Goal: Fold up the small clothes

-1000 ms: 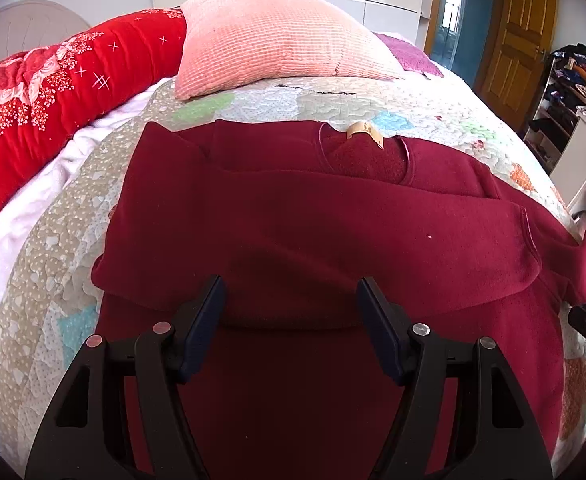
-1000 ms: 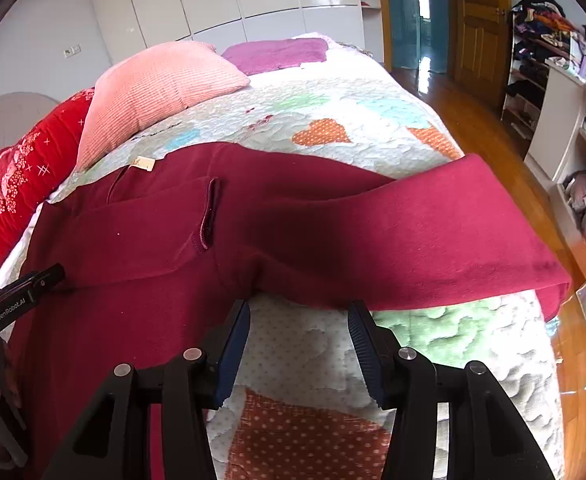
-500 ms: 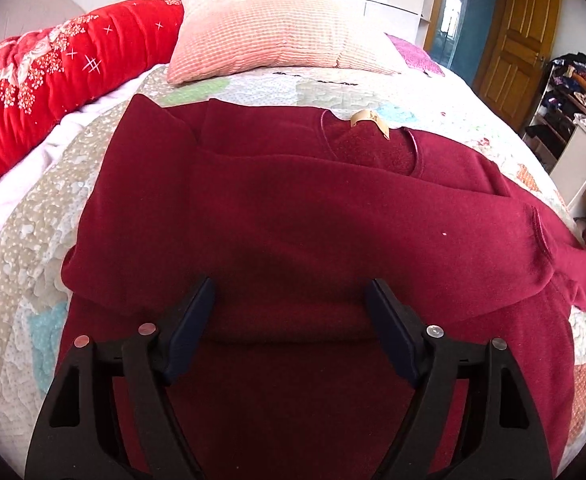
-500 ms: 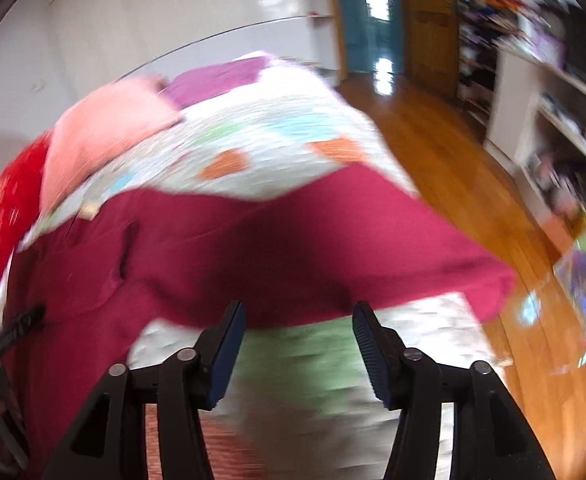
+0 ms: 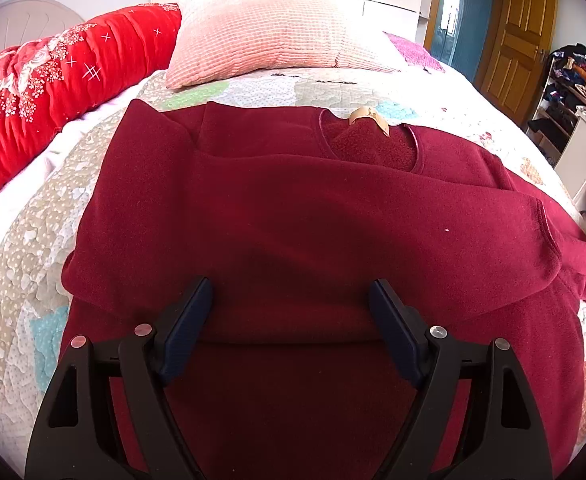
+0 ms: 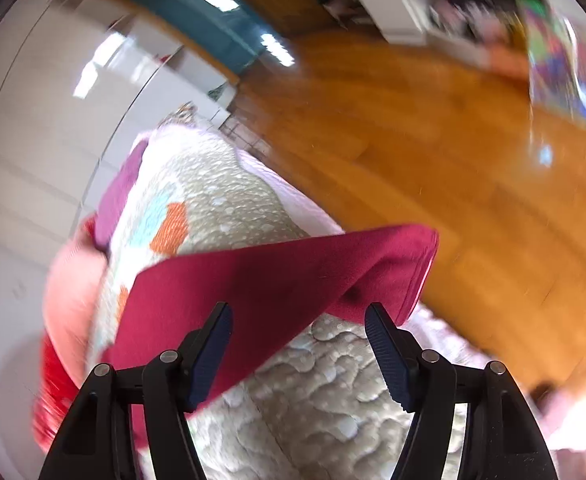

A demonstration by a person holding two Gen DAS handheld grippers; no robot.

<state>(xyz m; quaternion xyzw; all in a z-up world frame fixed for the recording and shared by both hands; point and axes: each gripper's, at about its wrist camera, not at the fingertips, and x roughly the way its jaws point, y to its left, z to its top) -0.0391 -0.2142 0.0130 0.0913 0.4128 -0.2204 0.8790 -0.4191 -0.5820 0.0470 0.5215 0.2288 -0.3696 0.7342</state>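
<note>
A patchwork quilt [image 5: 25, 216] covers the bed, and spread flat across it is the dark red sweater [image 5: 313, 240], collar pointing away toward the pink pillow [image 5: 269, 28]. One sleeve is already laid crosswise over the chest, cuff [image 5: 549, 240] ending near the sweater's right edge.

The other sleeve [image 6: 277, 276] is what the next move seems to hinge on. In the right wrist view it runs out sideways toward the bed edge, its long axis slanting up and to the right, cuff end hanging close to the wooden floor [image 6: 433, 128] side. It sits just ahead of the right gripper [image 6: 299, 314], whose jaws are spread wide with nothing pinched yet; the cloth is seen between and beyond the tips. So that sleeve is clearly nearer the right hand.

The left gripper [image 5: 291, 292] is parked over the belly of the sweater, jaws also spread, gripping nothing.

Worth noting: the left view gives the whole layout, including the neck label [image 5: 369, 118], but only a scrap of the outstretched sleeve. The right view is blurry and tilted, but it's the only one where that sleeve's end is fully shown.
</note>
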